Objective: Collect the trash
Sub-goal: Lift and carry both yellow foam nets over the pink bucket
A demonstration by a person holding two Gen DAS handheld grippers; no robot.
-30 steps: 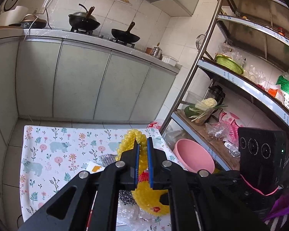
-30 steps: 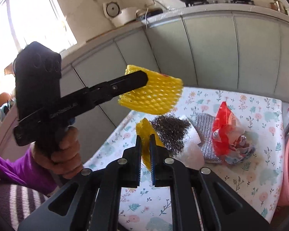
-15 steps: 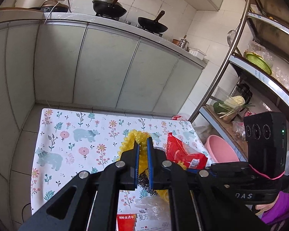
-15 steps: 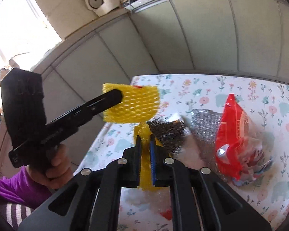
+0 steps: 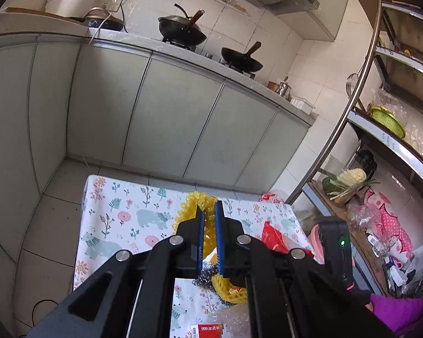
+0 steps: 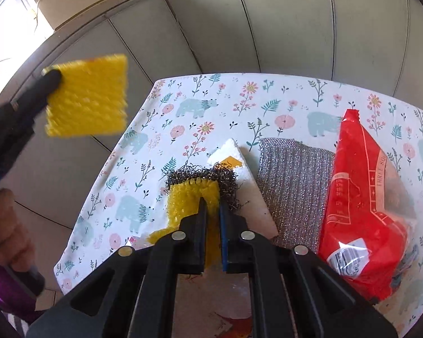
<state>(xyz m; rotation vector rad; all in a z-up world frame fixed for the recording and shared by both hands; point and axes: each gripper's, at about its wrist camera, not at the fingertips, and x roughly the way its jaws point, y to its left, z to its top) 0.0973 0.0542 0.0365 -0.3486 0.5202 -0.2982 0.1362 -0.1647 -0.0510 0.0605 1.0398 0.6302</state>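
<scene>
My left gripper [image 5: 208, 211] is shut on a yellow foam net [image 5: 193, 204] that sticks out past its tips. In the right wrist view that gripper [image 6: 52, 77] holds its net [image 6: 90, 95] in the air, left of the table. My right gripper [image 6: 211, 205] is shut on a second yellow foam net [image 6: 186, 200], low over the steel wool [image 6: 228, 177]. On the floral tablecloth [image 6: 239, 98] lie a white foam piece [image 6: 239, 169], a silver scouring cloth [image 6: 293, 174] and a red snack bag [image 6: 363, 197].
Grey cabinets with two woks [image 5: 183, 31] stand behind the table. A metal shelf rack [image 5: 361, 129] and a pink basin [image 5: 314, 239] are at the right. Clear plastic wrap and a small red-labelled box [image 5: 208, 328] lie near the table's front edge.
My right gripper has sunk toward the table with its net, close over the steel wool. My left gripper has carried its net off to the left, away from the table's middle.
</scene>
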